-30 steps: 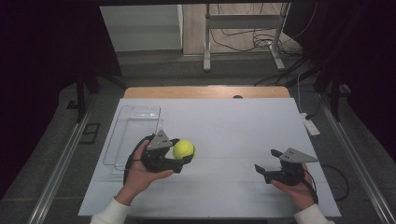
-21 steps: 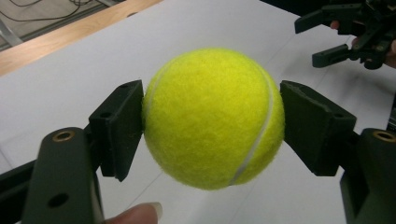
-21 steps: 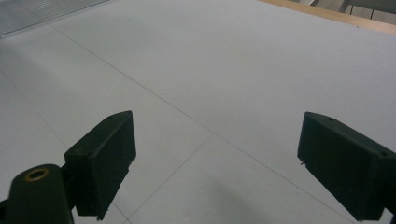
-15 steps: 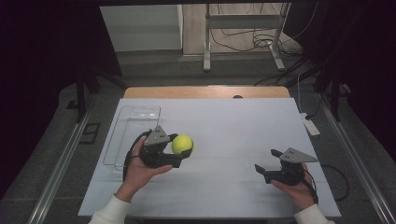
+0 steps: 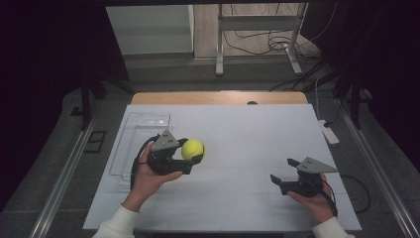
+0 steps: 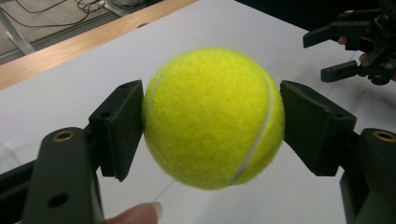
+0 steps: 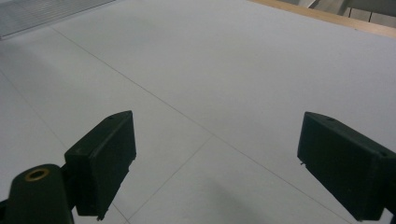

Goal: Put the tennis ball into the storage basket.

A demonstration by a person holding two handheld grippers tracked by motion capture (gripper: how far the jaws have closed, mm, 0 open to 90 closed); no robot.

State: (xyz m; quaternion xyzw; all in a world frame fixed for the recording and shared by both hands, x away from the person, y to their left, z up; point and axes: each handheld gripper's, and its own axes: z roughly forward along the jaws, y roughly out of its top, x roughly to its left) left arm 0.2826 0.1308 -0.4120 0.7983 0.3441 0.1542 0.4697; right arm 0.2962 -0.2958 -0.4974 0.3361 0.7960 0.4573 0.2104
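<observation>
Between the clenched pads of the left tool (image 6: 212, 123), above the table (image 5: 247, 139): tennis ball (image 6: 212, 116).

The middle of the white table (image 5: 247, 134), from the frame's centre to its upper right, lies bare, so a gripper could pass freely there. At left of centre the clear tray (image 5: 143, 129) stands just beside the left gripper (image 5: 190, 156), which, closed on the tennis ball (image 5: 192, 148), blocks that side. At lower right the right gripper (image 5: 282, 178), jaws apart, takes up the near edge, well apart from the ball, with open table between them.
</observation>
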